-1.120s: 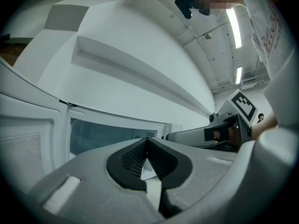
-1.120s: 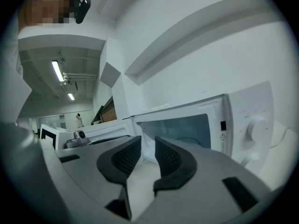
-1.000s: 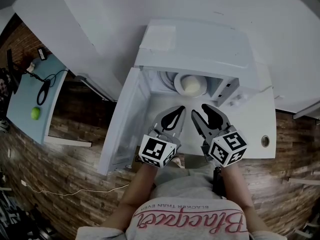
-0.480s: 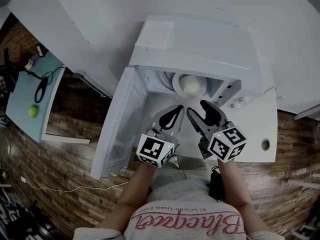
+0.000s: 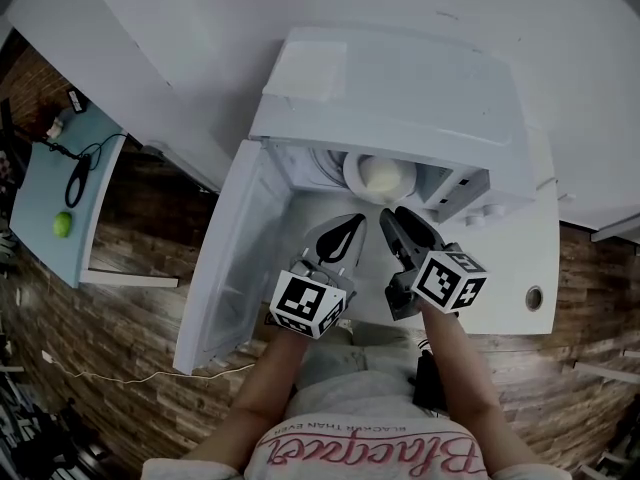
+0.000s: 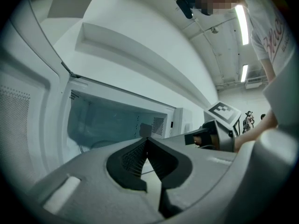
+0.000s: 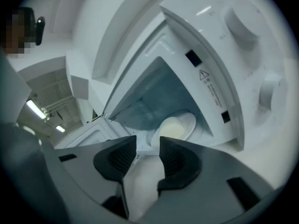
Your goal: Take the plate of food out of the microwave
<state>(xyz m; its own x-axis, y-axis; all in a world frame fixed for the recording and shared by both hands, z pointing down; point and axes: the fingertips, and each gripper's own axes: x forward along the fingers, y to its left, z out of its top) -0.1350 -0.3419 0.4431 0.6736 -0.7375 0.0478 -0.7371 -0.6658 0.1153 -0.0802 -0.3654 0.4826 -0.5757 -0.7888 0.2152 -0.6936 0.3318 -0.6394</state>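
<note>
Shifted since a second ago: right gripper (image 5: 395,215), rolled at the wrist and brought lower and nearer the oven mouth. Fingers (image 7: 180,157) just been closing from a wide spread to about halfway, with nothing between them, only the view of the oven floor beyond. Left gripper (image 5: 357,220) lowered a little as well, otherwise much as before, its fingers (image 6: 126,162) pressed tip to tip and holding nothing.

Just ahead of both pairs of fingers: the open cavity of the microwave (image 5: 400,98), with the door (image 5: 235,258) swung wide to the left. Inside, apart from either gripper, the plate (image 5: 350,171) on the cavity floor, carrying a pale domed mound of food (image 5: 382,173). Lined up almost straight beyond the right fingers in the right gripper view. Cannot tell what the food is beyond pale and rounded.

Done so far, judging from this: door open, both grippers brought up to the opening. Left to do: reaching in, taking the plate by its rim, drawing it out level, setting it down, most likely on the white counter (image 5: 505,268) in front of the oven. Before that, opening of the left fingers, if meant to share the hold. Approach stage only, by this reading; no grasp yet.
</note>
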